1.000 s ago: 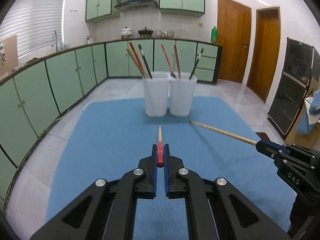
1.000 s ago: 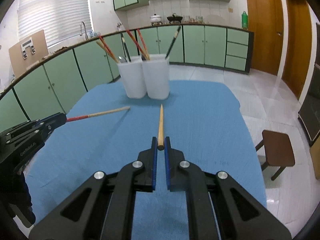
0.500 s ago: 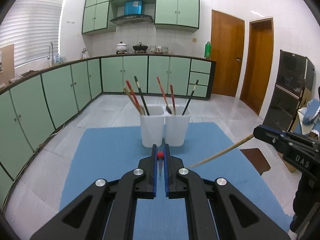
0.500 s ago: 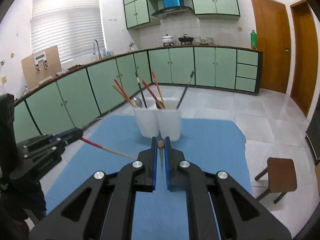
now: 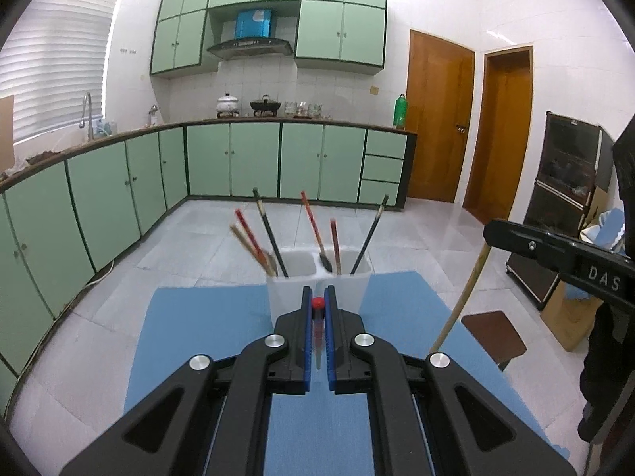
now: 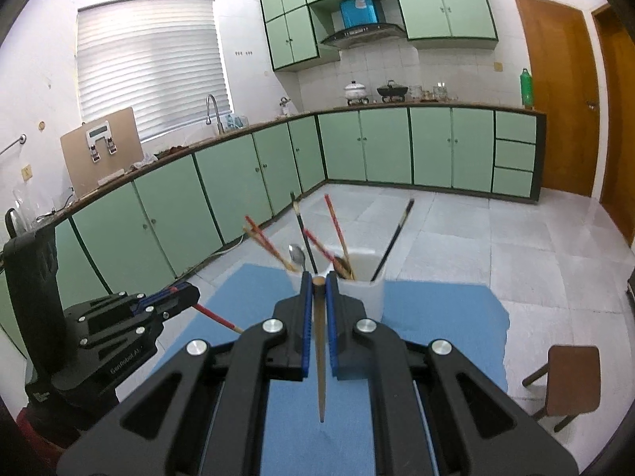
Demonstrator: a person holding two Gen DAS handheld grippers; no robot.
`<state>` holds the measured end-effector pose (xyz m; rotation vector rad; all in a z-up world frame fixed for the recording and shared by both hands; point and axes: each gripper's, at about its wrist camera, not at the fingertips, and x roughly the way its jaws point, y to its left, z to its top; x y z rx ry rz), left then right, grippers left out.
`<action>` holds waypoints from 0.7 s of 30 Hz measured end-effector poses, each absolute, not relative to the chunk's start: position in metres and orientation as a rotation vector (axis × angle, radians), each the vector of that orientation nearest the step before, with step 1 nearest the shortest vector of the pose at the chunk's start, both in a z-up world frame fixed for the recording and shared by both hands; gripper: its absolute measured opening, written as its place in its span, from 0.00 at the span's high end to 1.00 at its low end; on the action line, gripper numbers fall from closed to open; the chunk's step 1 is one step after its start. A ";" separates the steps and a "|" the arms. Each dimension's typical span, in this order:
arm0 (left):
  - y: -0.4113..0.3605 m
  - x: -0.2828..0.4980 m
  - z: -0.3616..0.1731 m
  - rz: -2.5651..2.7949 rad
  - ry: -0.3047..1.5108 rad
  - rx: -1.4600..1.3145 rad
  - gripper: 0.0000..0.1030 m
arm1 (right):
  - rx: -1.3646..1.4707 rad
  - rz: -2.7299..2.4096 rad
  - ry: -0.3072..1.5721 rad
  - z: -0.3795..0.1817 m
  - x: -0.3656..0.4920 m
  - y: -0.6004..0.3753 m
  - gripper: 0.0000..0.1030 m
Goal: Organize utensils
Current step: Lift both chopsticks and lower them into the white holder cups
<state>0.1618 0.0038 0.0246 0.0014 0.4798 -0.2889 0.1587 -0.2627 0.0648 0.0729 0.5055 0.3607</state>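
Two white holders (image 5: 317,277) stand side by side at the far end of a blue mat (image 5: 206,329), with several chopsticks and a spoon (image 6: 297,256) sticking out. My left gripper (image 5: 317,303) is shut on a red-ended chopstick (image 5: 317,329) that hangs point-down between its fingers, above the mat just short of the holders. My right gripper (image 6: 317,279) is shut on a plain wooden chopstick (image 6: 320,357), also hanging point-down. In the left wrist view the right gripper (image 5: 492,234) shows at the right with its chopstick (image 5: 464,297). In the right wrist view the left gripper (image 6: 190,293) shows at the left.
A brown stool (image 6: 571,377) stands on the tiled floor to the right of the table. Green kitchen cabinets (image 5: 254,158) line the back and left walls. A dark cabinet (image 5: 567,206) and a cardboard box stand at the far right.
Both grippers have lifted off the mat and tilted up. Each chopstick has swung from lying forward along the mat to hanging point-down. The holders now sit lower in both views.
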 end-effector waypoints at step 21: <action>-0.006 0.249 0.086 -0.244 0.331 0.018 0.95 | 0.060 0.250 0.255 0.129 0.270 -0.274 0.94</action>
